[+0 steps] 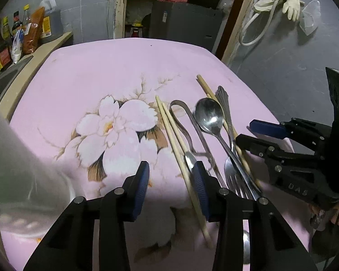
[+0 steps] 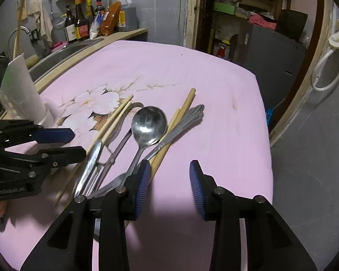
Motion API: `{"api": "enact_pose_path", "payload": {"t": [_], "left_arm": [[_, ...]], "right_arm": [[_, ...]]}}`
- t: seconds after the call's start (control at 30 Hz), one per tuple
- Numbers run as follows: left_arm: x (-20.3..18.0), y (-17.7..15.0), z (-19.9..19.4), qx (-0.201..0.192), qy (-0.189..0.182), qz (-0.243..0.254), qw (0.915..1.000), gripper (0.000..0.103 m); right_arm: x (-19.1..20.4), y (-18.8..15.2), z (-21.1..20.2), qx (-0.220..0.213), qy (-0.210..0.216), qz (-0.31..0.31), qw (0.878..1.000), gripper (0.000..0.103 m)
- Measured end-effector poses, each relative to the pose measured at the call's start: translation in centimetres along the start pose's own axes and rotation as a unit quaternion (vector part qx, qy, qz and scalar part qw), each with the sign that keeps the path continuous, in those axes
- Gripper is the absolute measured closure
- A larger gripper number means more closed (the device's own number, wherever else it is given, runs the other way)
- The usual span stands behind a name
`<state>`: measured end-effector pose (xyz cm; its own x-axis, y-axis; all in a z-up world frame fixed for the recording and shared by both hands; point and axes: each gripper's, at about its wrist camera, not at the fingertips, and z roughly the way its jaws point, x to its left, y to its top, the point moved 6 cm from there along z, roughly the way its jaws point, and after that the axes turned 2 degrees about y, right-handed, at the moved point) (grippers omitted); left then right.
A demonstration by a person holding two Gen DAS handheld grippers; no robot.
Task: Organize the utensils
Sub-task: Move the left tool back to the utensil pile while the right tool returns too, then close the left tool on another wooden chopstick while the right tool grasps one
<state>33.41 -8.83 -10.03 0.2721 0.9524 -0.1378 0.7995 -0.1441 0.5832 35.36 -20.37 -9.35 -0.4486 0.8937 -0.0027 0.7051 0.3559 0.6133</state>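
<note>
utensils heaped on pink cloth, both grippers empty

utensils [image 1: 214, 135] lying in a loose pile on a pink flowered tablecloth [image 1: 101, 72], toward its right half in the left wrist view. large spoon [image 2: 149, 124] on top, bowl up, handle running down toward the cameras. metal tongs [image 1: 185, 122] beside it, loop end pointing away. two pairs of pale chopsticks: one pair [image 1: 169, 124] on the flower side of the pile, the other pair [image 2: 183, 113] on the far side, crossing under a scallop-ended handle [image 2: 192, 113]. fork [image 1: 235, 178] tines near the lower edge of the pile, partly blurred.

left gripper [image 1: 171, 189] low over the cloth, blue pads apart, nothing between them; right-hand pad just beside a chopstick, touching or not cannot be told. right gripper [image 2: 169, 189] over bare cloth beside the pile, pads apart, nothing gripped; left-hand pad in front of the spoon handle.

translucent white holder [image 2: 22, 90] upright at the cloth's sink-side edge. sauce bottles [image 2: 83, 22] lined up on the counter behind
</note>
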Motion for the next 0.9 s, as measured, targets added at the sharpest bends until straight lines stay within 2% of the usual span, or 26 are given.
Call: {"api": "enact_pose_path", "payload": {"t": [0.07,0.13,0.3,0.43,0.53,0.63,0.7,0.73,0.77,0.8,0.9], "left_arm": [[0.1,0.3,0.5,0.005,0.006,-0.003,1.0000,0.077],[0.2,0.7,1.0,0.007,0.008,-0.008,0.9999,0.078],[0.2,1.5,1.8,0.013,0.007,-0.011,0.9998,0.078],[-0.1,2.5,2.5,0.017,0.009,-0.009,0.9998,0.078],[-0.1,2.8,2.8,0.023,0.006,-0.020,0.9995,0.078],[0.0,3.3,3.1,0.029,0.006,-0.031,0.9991,0.079],[0.0,3.5,3.3,0.034,0.007,-0.034,0.9988,0.079],[0.0,3.5,3.3,0.035,0.009,-0.031,0.9989,0.080],[-0.1,3.6,3.2,0.036,0.011,-0.026,0.9990,0.090],[-0.1,3.5,3.3,0.038,0.010,-0.024,0.9989,0.096],[0.0,3.0,3.1,0.050,-0.007,-0.027,0.9984,0.098]], "right_arm": [[-0.1,0.4,0.4,0.002,-0.003,-0.001,1.000,0.070],[-0.2,0.7,0.6,0.003,-0.010,-0.006,1.000,0.071],[-0.7,0.6,0.5,0.012,-0.015,-0.009,1.000,0.071],[-1.0,0.7,1.0,0.027,-0.003,0.004,1.000,0.072],[-0.8,1.1,1.4,0.026,-0.017,-0.006,0.999,0.072],[-1.2,1.3,1.7,0.026,-0.017,0.005,1.000,0.076],[-1.6,1.4,1.9,0.025,-0.013,0.015,0.999,0.083],[-1.7,1.4,1.9,0.026,-0.007,0.017,0.999,0.087],[-1.7,1.4,1.8,0.027,-0.004,0.019,0.999,0.092],[-1.8,1.2,1.6,0.028,-0.004,0.019,0.999,0.092],[-2.0,0.6,0.8,0.031,-0.006,0.012,0.999,0.092]]}}
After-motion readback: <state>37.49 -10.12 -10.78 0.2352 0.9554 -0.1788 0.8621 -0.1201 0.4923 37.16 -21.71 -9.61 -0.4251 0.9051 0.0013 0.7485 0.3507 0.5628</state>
